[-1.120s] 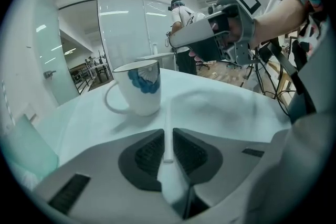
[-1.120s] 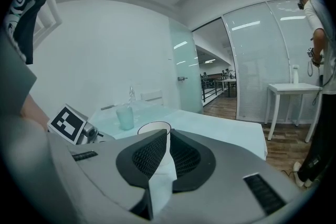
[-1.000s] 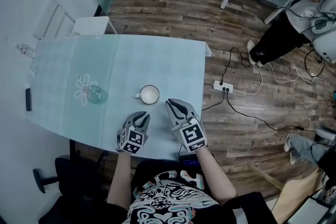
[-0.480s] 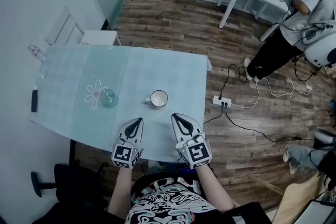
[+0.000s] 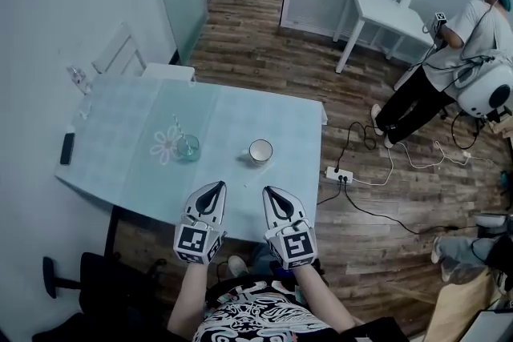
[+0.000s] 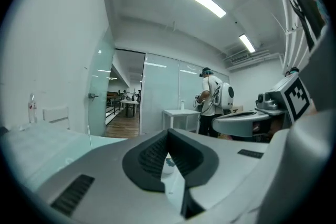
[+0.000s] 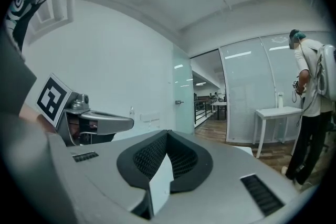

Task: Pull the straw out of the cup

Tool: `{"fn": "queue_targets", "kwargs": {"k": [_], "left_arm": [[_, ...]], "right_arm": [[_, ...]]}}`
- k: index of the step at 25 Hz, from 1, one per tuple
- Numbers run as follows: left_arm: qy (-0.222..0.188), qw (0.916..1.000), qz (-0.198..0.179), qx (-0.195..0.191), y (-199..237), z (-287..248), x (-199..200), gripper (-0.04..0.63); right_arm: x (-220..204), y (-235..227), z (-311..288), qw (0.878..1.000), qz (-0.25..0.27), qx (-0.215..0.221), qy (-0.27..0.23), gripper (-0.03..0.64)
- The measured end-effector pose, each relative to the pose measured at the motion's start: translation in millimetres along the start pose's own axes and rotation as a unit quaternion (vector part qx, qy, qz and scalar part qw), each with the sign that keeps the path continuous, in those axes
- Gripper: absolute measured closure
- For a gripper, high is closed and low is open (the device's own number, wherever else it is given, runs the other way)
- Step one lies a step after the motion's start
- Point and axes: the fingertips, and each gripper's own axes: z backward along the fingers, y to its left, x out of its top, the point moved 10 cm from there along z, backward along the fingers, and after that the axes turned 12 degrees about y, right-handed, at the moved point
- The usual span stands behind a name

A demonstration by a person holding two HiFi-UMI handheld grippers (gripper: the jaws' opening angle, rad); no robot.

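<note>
A clear glass cup (image 5: pixel 189 148) with a striped straw (image 5: pixel 178 129) leaning out of it stands on a flower-shaped mat (image 5: pixel 164 145) left of the table's middle. My left gripper (image 5: pixel 220 185) (image 6: pixel 168 131) hovers over the near table edge, shut and empty, well short of the cup. Beside it on the right, my right gripper (image 5: pixel 268 191) (image 7: pixel 168 132) also has its jaws together with nothing in them. Both point roughly level toward the far side. Neither touches the cup or straw.
A white mug (image 5: pixel 260 150) stands right of the glass on the pale table (image 5: pixel 240 108). At the left edge lie a dark phone (image 5: pixel 67 148) and a small bottle (image 5: pixel 78 78). A person (image 5: pixel 449 68) stands by a white side table (image 5: pixel 385 12); cables and a power strip (image 5: pixel 339 173) cross the floor.
Both grippers have lifted and drawn back toward the near table edge. The left jaws went from partly open to shut. Cup, straw and mug stayed put.
</note>
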Motion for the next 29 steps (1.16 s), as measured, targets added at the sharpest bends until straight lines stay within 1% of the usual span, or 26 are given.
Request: {"fn": "queue_targets", "kwargs": {"k": [2, 4, 8, 11, 17, 24, 29], "left_arm": [[-0.002, 0.9999, -0.001, 0.011, -1, 9, -4, 0.588], [-0.002, 0.9996, -0.014, 0.024, -2, 15, -7, 0.587], [-0.001, 0.999, -0.028, 0.034, -4, 25, -11, 0.586], [-0.002, 0.9991, -0.024, 0.035, -3, 32, -15, 0.586], [-0.007, 0.9996, -0.019, 0.019, -4, 32, -21, 0.584], [-0.004, 0.9997, -0.022, 0.014, -2, 27, -21, 0.584], [-0.012, 0.9995, -0.023, 0.018, 4, 20, -18, 0.584]], "right_arm": [[2, 6, 8, 1.0, -0.01, 0.0, -0.002, 0.591], [2, 9, 14, 1.0, -0.018, 0.002, -0.004, 0.591], [-1, 16, 22, 1.0, -0.025, -0.016, -0.007, 0.592], [-4, 20, 26, 0.999, -0.023, -0.026, -0.005, 0.592], [-12, 20, 34, 0.999, -0.024, -0.035, 0.005, 0.591], [-8, 16, 29, 0.999, -0.022, -0.039, 0.001, 0.591], [-5, 7, 22, 0.999, -0.019, -0.041, -0.003, 0.591]]}}
